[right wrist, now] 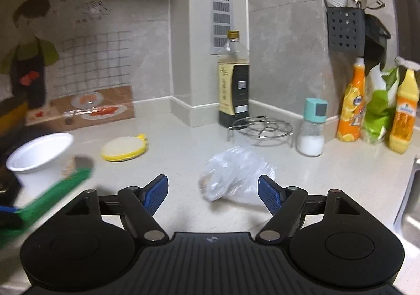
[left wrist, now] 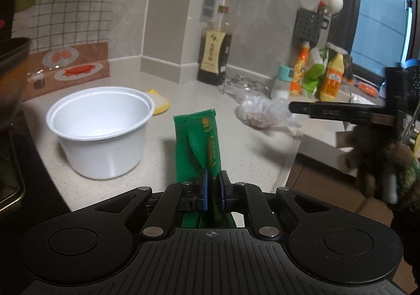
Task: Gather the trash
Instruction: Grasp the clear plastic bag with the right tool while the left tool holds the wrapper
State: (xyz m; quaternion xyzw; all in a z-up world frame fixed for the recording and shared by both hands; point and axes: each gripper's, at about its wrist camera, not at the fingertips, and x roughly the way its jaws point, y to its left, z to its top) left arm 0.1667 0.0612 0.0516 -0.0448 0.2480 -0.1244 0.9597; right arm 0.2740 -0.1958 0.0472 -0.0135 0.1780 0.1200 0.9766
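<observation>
My left gripper [left wrist: 212, 177] is shut on a green snack wrapper [left wrist: 198, 143] and holds it upright above the counter; the wrapper shows blurred at the left of the right wrist view [right wrist: 52, 198]. A white disposable bowl [left wrist: 101, 129] stands on the counter left of the wrapper and also shows in the right wrist view [right wrist: 39, 161]. A crumpled clear plastic bag [right wrist: 236, 174] lies on the counter just ahead of my right gripper [right wrist: 212, 187], which is open and empty. The bag also shows in the left wrist view [left wrist: 265, 111], with the right gripper's finger [left wrist: 328, 112] beside it.
A yellow sponge [right wrist: 123, 149], a dark sauce bottle [right wrist: 233, 82], a wire trivet [right wrist: 262, 128], a salt shaker [right wrist: 312, 128], orange and yellow bottles [right wrist: 351, 106] and a green bag [right wrist: 380, 108] stand along the back. A utensil holder [right wrist: 345, 30] hangs on the wall. A sink edge [right wrist: 409, 190] is at right.
</observation>
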